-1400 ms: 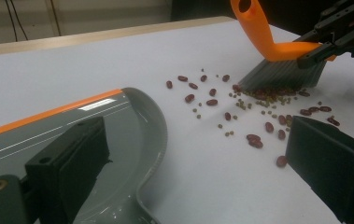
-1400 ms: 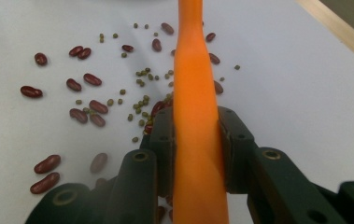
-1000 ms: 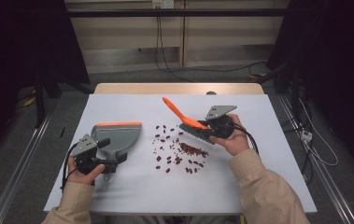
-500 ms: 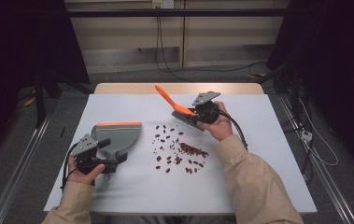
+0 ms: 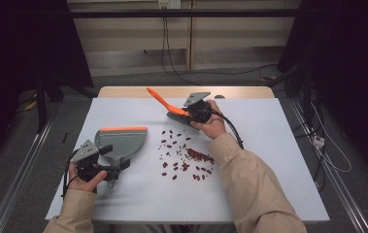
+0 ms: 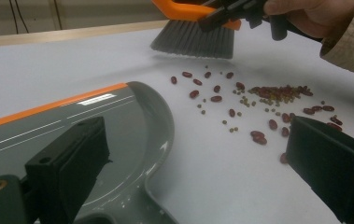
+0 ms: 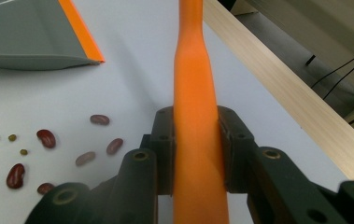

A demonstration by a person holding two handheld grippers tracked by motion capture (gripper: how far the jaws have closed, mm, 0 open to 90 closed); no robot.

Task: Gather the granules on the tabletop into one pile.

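Near table's far edge (image 5: pixel 123 92), right gripper (image 5: pixel 191 112) fingers clamp brush (image 5: pixel 164 103); left gripper (image 5: pixel 105 162) fingers grip dustpan (image 5: pixel 123 141).

Your brush (image 5: pixel 172 109): glossy orange plastic handle, grey bristles; dustpan (image 5: pixel 122 143) smooth grey plastic w/ sheen; table (image 5: pixel 269 160) matt white; beans (image 5: pixel 186 158) shiny.

Right gripper (image 5: pixel 187 112): now further toward the far edge of the table (image 5: pixel 269 145) than in both earlier pictures, and shifted left; from beside the right end of the scattered beans (image 5: pixel 184 155) it now stands beyond their far side. Brush (image 5: pixel 169 108), clamped by its orange handle: carried along, its grey bristles now hang just past the farthest beans instead of over the pile's right part. Right forearm and sleeve (image 5: pixel 249 179): stretched further across the table, now slanting over the space right of the beans.
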